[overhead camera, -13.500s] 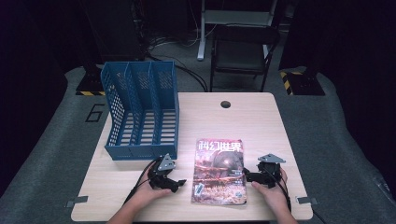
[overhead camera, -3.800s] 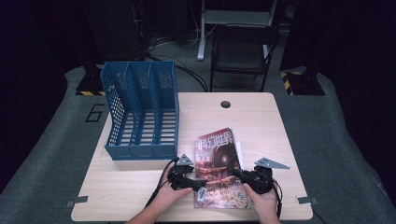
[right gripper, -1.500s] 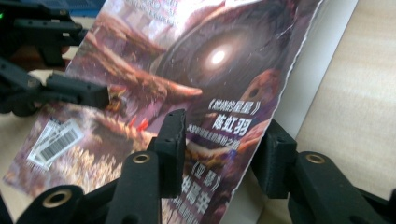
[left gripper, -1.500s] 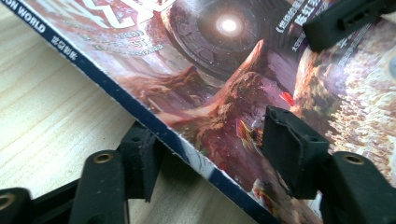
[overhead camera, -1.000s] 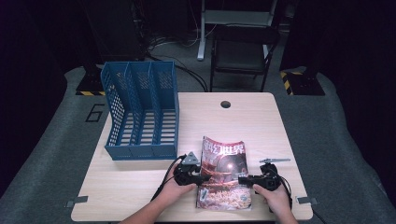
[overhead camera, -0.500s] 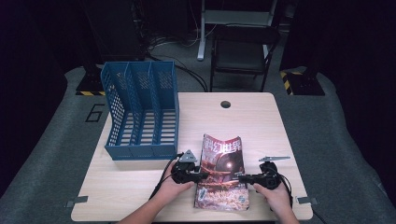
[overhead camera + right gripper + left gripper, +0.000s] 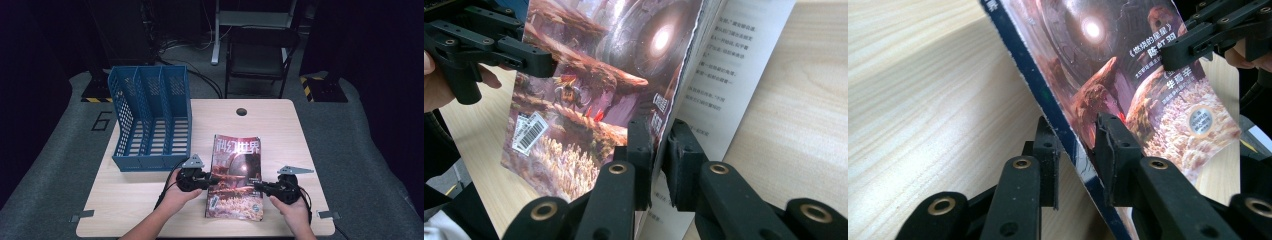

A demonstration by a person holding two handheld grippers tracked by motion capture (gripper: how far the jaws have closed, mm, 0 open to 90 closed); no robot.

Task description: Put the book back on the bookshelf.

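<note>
A magazine (image 7: 235,165) with a dark red science-fiction cover is held between my two grippers, just above the table's near edge. My left gripper (image 7: 212,178) has been closing its jaws and now pinches the blue spine edge (image 7: 1058,120), one jaw under it and one on the cover. My right gripper (image 7: 260,186) is shut on the opposite, open edge; in the right gripper view (image 7: 659,140) the cover (image 7: 614,60) sits between the jaws and an inner text page (image 7: 724,75) fans out to the right.
A blue three-slot file rack (image 7: 150,120) stands at the table's left, open slots facing up. The wooden table (image 7: 280,130) has a cable hole (image 7: 241,111) near its far edge. A black chair (image 7: 260,55) stands beyond.
Both grippers have closed onto the magazine's side edges and risen slightly with it. The magazine now hangs between them off the table.
</note>
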